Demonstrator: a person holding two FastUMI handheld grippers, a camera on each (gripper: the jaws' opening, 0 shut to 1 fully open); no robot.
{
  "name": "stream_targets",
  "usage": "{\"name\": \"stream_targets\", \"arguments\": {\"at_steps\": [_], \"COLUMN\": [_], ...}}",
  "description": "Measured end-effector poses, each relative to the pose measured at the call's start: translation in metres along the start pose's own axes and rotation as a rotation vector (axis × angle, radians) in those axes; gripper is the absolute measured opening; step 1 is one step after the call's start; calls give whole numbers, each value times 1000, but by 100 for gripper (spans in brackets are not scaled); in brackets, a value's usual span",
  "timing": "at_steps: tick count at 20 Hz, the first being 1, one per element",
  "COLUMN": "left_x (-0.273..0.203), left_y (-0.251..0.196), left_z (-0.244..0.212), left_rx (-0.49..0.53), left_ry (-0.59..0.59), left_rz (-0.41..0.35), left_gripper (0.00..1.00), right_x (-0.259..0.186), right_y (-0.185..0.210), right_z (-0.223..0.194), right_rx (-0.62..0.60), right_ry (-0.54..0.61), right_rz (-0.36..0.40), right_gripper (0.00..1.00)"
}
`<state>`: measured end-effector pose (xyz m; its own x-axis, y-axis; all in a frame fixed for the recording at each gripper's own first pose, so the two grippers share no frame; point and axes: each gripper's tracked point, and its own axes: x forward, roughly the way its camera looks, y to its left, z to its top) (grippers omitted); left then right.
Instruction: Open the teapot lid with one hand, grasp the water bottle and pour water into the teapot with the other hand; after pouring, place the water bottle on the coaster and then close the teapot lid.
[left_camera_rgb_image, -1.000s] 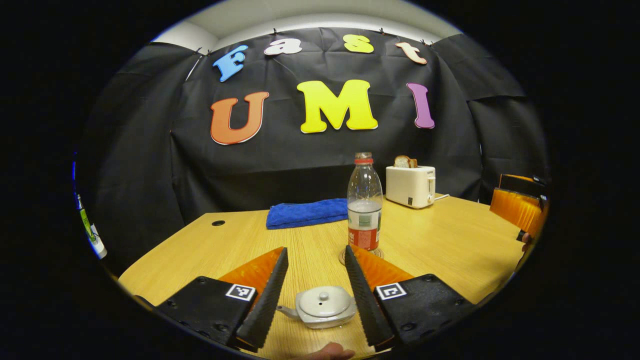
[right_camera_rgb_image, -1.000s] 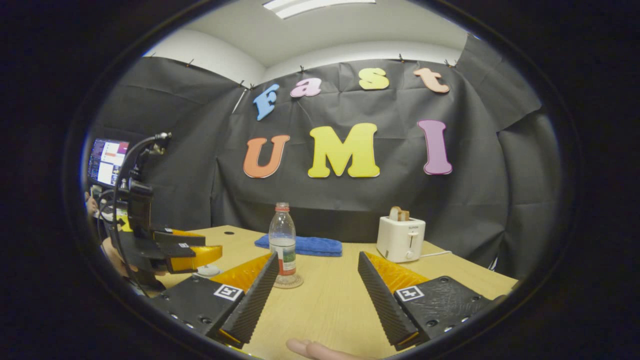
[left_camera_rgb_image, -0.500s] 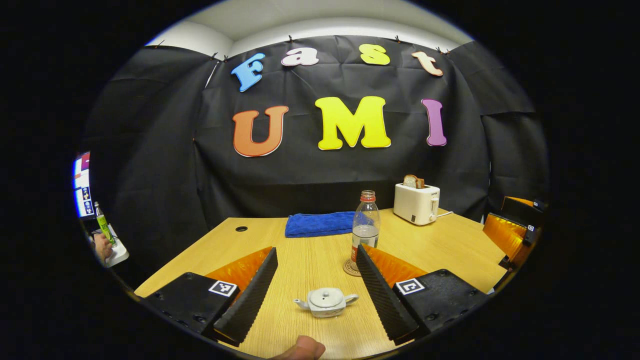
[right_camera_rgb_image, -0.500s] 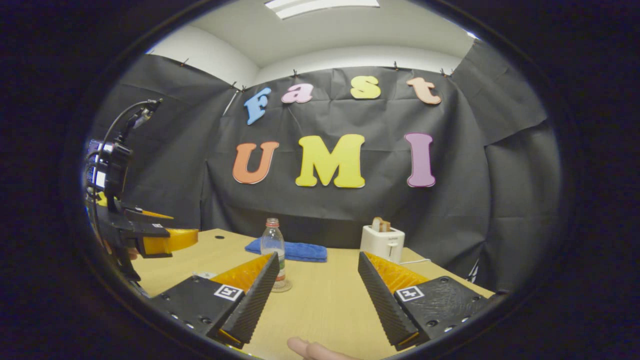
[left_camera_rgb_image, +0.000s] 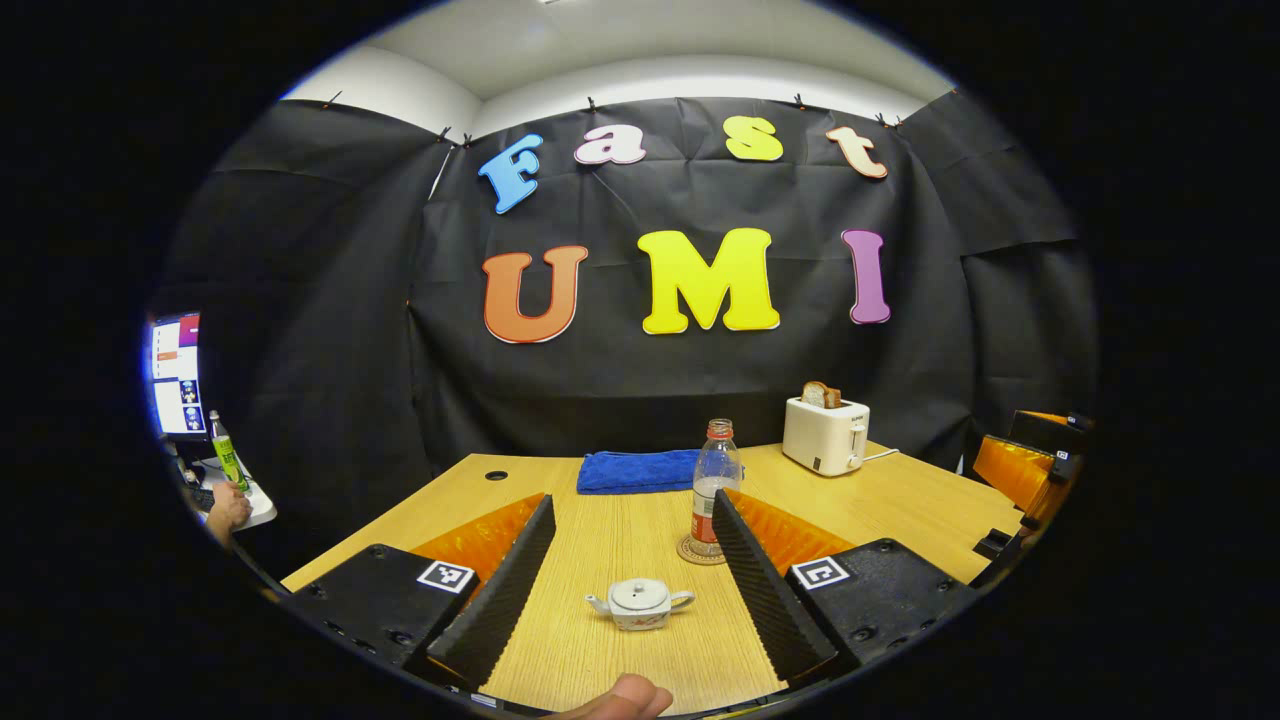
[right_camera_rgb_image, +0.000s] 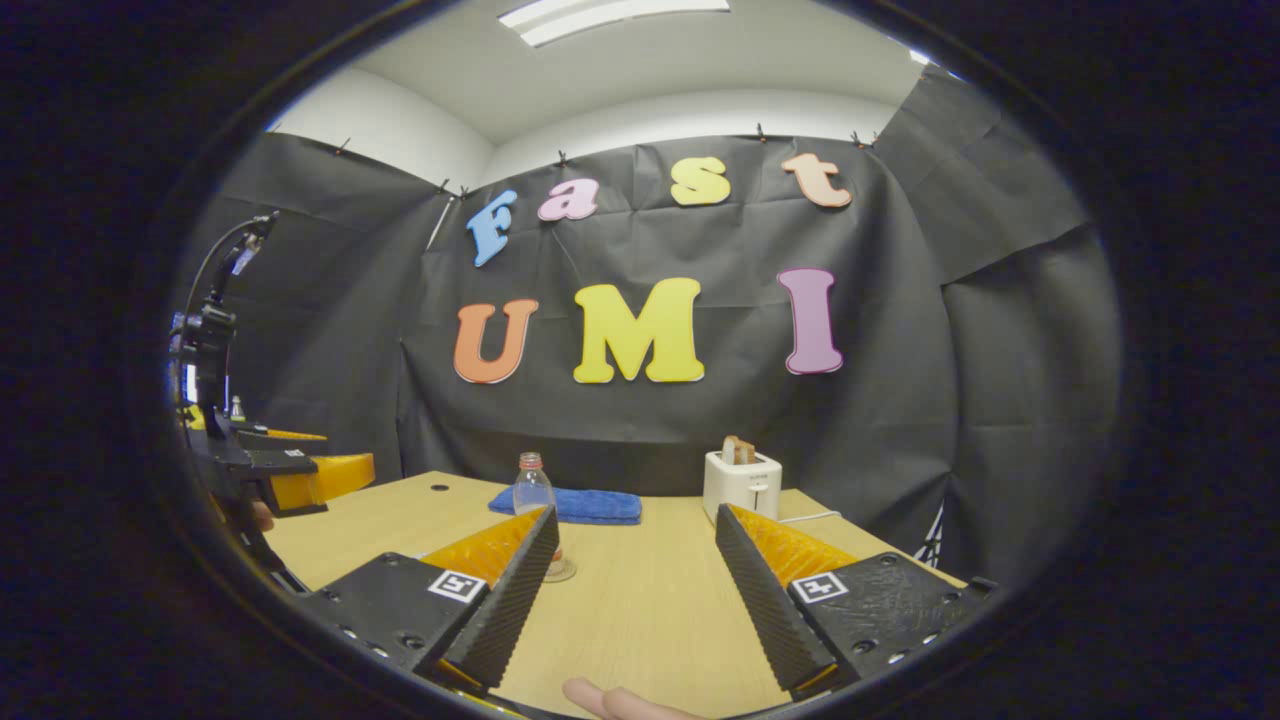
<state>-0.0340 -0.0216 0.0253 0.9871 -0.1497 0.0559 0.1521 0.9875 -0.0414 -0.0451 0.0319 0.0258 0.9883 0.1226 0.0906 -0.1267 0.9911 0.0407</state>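
In the left gripper view the left claw (left_camera_rgb_image: 632, 520) is released, its two fingers spread wide above the wooden desk (left_camera_rgb_image: 620, 530) and gripping nothing. Between them, near the front edge of the desk, sits the small white teapot (left_camera_rgb_image: 640, 605) with its lid (left_camera_rgb_image: 640, 594) on, spout to the left and handle to the right, clear of both fingers. Farther back and a little right, the water bottle (left_camera_rgb_image: 709, 490) stands upright on the round coaster (left_camera_rgb_image: 697, 551), partly filled, with its label low on the body; the tip of the right-hand finger overlaps its base in the picture, though whether they touch cannot be told. Behind the bottle a folded blue towel (left_camera_rgb_image: 638, 470) lies near the far edge of the desk, and to the right of it stands a white toaster (left_camera_rgb_image: 825, 436) with a slice of bread (left_camera_rgb_image: 820, 394) sticking out of the top. The right claw (left_camera_rgb_image: 1020, 470) shows at the far right edge of this view, off the side of the desk. In the right gripper view the right claw (right_camera_rgb_image: 634, 525) is likewise released and grasping nothing, hovering over the near part of the desk; the bottle stands just behind its left finger, and the left claw shows at the far left, held above the left side of the desk. A fingertip (right_camera_rgb_image: 600, 696) of the person shows at the bottom edge.
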Motion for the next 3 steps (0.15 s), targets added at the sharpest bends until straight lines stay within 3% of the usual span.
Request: {"name": "stream_targets", "arguments": {"at_steps": [3], "left_x": [3], "left_y": [-6], "left_z": [-6], "left_rx": [20], "left_ry": [13], "left_rz": [-5], "left_gripper": [99], "right_x": [-3], "right_y": [3], "right_z": [4], "right_rx": [-41], "right_ry": [-20], "right_rz": [3], "right_gripper": [96]}}
